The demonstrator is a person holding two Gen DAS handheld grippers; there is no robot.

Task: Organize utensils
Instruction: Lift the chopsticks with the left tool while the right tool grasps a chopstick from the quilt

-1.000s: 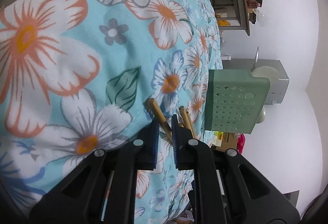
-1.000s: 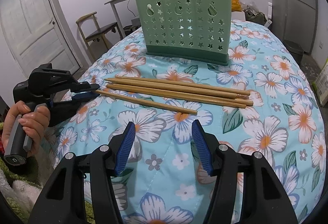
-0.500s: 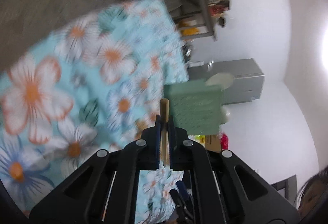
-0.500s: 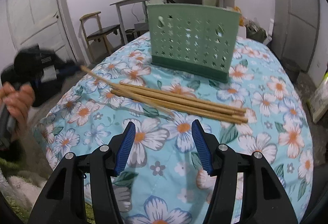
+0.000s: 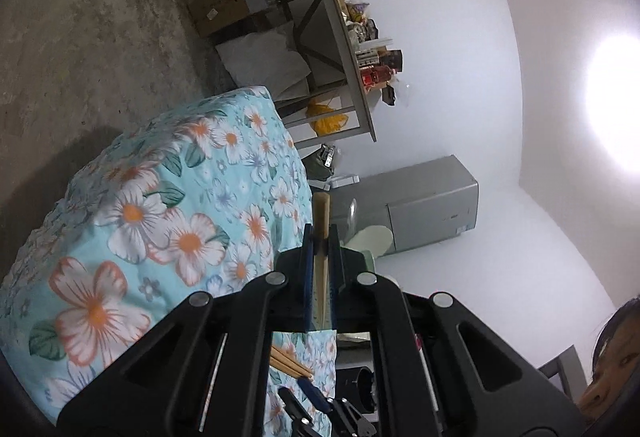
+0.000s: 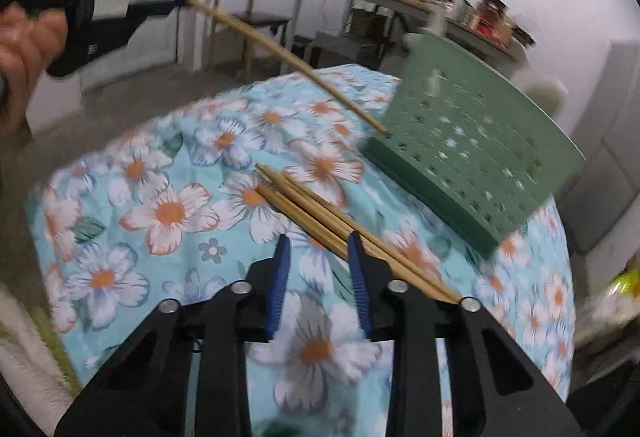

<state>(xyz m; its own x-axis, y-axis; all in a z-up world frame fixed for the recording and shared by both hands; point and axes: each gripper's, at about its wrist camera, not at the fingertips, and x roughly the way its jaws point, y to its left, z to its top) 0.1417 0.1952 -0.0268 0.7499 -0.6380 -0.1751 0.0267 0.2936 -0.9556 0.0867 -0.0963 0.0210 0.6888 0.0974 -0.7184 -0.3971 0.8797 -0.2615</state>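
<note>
Left gripper [image 5: 321, 249]: its blue-padded fingers [image 5: 308, 269] are clamped on one chopstick [image 5: 321, 225], whose blunt end sticks out just past the fingertips.
Held chopstick: in the right wrist view it runs from the left gripper at the upper left, above the cloth, down to the right; its thin tip is right at the near left corner of the green utensil holder [image 6: 476, 153]. Whether it touches the holder cannot be told.
Right gripper [image 6: 319, 253]: fingers apart, holding nothing, low over the floral cloth [image 6: 168, 213].
Loose chopsticks [image 6: 320, 213]: three lie side by side on the cloth in front of the holder; their blunt ends point far left, and the nearest one passes between the right gripper's fingertips, with the others running under the right finger.
Utensil holder: pale green, pierced with star-shaped holes, standing on the cloth at the far right.
Bench: covered by the cloth.
</note>
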